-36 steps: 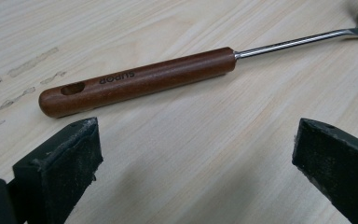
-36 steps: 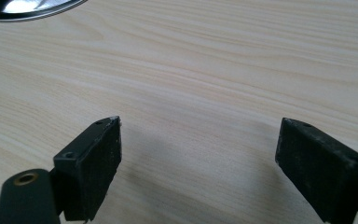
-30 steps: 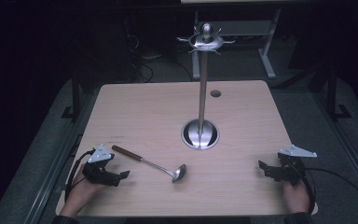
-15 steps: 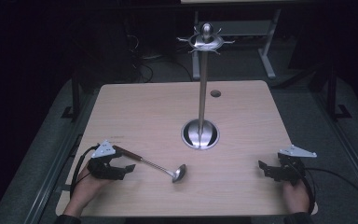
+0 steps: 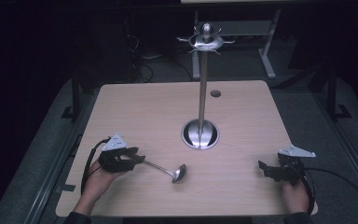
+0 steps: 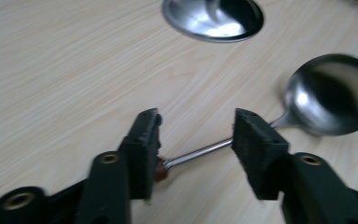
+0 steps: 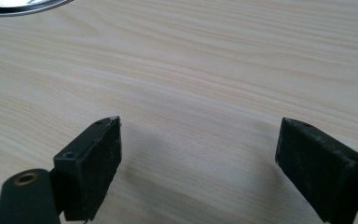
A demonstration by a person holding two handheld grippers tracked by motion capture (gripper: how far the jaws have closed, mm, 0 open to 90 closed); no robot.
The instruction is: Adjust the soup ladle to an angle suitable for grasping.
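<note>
A steel ladle (image 5: 165,170) lies flat on the light wooden desk (image 5: 242,121), near its front edge and left of centre, its bowl pointing toward the middle and its handle running back to the person's left. The left gripper (image 5: 137,158) sits low over the handle end, jaws parted. In the left gripper view the thin metal shaft of the ladle (image 6: 279,119) crosses the gap between the two black jaws; the brown tip of the handle lies just beside the left-hand jaw, while the other jaw stands a little apart from the shaft, so nothing is clamped. The bowl rests beyond the jaws, near the round base of the tall utensil stand (image 5: 200,133). The right gripper (image 5: 264,168) rests at the desk's front right corner, well apart from the ladle, its jaws spread wide over bare wood and holding nothing.
</note>
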